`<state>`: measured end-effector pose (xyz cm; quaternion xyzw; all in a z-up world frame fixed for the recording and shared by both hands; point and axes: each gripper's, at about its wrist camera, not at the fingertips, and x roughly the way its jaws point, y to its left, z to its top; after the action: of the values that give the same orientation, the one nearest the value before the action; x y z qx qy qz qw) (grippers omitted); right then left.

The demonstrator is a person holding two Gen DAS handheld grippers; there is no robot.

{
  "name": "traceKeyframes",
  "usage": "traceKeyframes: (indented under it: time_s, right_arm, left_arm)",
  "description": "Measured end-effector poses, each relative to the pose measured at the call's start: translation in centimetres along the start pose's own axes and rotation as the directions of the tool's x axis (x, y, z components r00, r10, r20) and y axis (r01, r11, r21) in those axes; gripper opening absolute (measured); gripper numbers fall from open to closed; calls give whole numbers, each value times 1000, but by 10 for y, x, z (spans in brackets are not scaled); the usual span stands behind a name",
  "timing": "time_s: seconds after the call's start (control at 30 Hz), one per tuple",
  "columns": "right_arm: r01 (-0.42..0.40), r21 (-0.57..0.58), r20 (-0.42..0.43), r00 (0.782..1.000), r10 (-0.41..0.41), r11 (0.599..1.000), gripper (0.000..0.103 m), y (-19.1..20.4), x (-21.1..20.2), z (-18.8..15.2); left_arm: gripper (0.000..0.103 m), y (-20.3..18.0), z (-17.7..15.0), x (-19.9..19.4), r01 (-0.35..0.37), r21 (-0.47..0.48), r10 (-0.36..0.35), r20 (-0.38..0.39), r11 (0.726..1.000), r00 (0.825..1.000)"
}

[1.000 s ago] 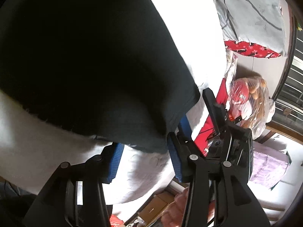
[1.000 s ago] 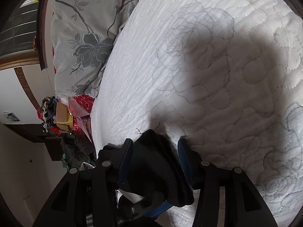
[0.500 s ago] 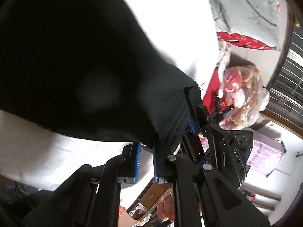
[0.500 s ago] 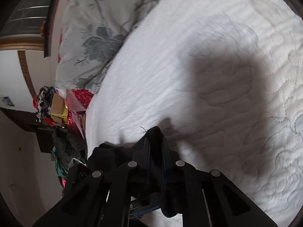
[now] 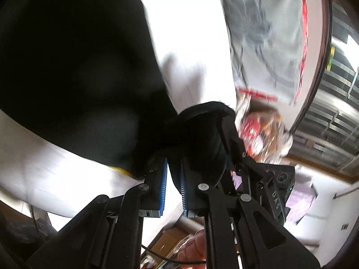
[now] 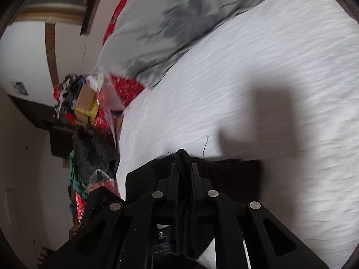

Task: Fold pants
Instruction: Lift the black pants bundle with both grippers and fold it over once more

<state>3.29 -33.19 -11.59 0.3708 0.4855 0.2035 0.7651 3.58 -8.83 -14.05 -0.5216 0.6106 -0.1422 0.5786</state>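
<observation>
The black pants (image 5: 74, 67) lie on a white quilted bed (image 5: 186, 33) and fill the upper left of the left wrist view. My left gripper (image 5: 174, 168) is shut on a bunched edge of the pants, its blue pads pressed on the cloth. In the right wrist view my right gripper (image 6: 184, 168) is shut on a fold of the pants (image 6: 233, 179), lifted a little above the white quilt (image 6: 258, 71). The other gripper's black body (image 5: 273, 188) shows close beside the left one.
A grey floral pillow (image 6: 179, 22) lies at the head of the bed, also in the left wrist view (image 5: 264, 35). Beside the bed are red bags, a cardboard box (image 6: 85, 103) and piled clothes (image 6: 89, 157). A window with bars (image 5: 336, 103) is at the right.
Both grippers went from open around the pants edge to shut on it. They have since lifted the cloth and swung; the views are blurred with motion.
</observation>
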Motion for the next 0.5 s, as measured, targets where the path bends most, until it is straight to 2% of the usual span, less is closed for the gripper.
traceKeyframes:
  time_s: [0.1,0.13,0.2,0.27,0.33,0.4,0.43,0.47,0.5]
  right_arm:
    - [-2,-12,-51,999,1,1000,9,25,44,-7]
    - [-3,-6,-67,998,3,1000,12,29,59,-10]
    - [-10,18,-112,994,12,1000,13,36,89,-19]
    - [15,11,-156,988,-13,1000,13,41,116,-28]
    - [94,-31,-194,976,-99,995,13,49,139,-40]
    - [97,-49,-185,977,-105,994,13,55,139,-45]
    - [93,-67,-157,982,-103,993,13,61,131,-46]
    - [65,-86,-127,989,-76,994,14,67,118,-47]
    - [22,-96,-96,995,-31,995,15,71,100,-48]
  left_arm:
    - [9,24,22,-29,-7,-43,10,61,999,998]
    - [9,36,31,-39,-14,-69,20,82,998,996]
    - [9,54,45,-53,-22,-107,32,90,994,995]
    - [9,70,56,-63,-30,-132,42,86,991,995]
    - [9,76,61,-73,-46,-115,56,78,992,995]
    - [11,71,63,-75,-72,-63,76,63,995,995]
    - [16,64,64,-71,-83,-21,84,45,996,995]
    - [28,59,62,-69,-92,13,91,26,996,995]
    - [46,53,60,-66,-99,44,99,12,994,995]
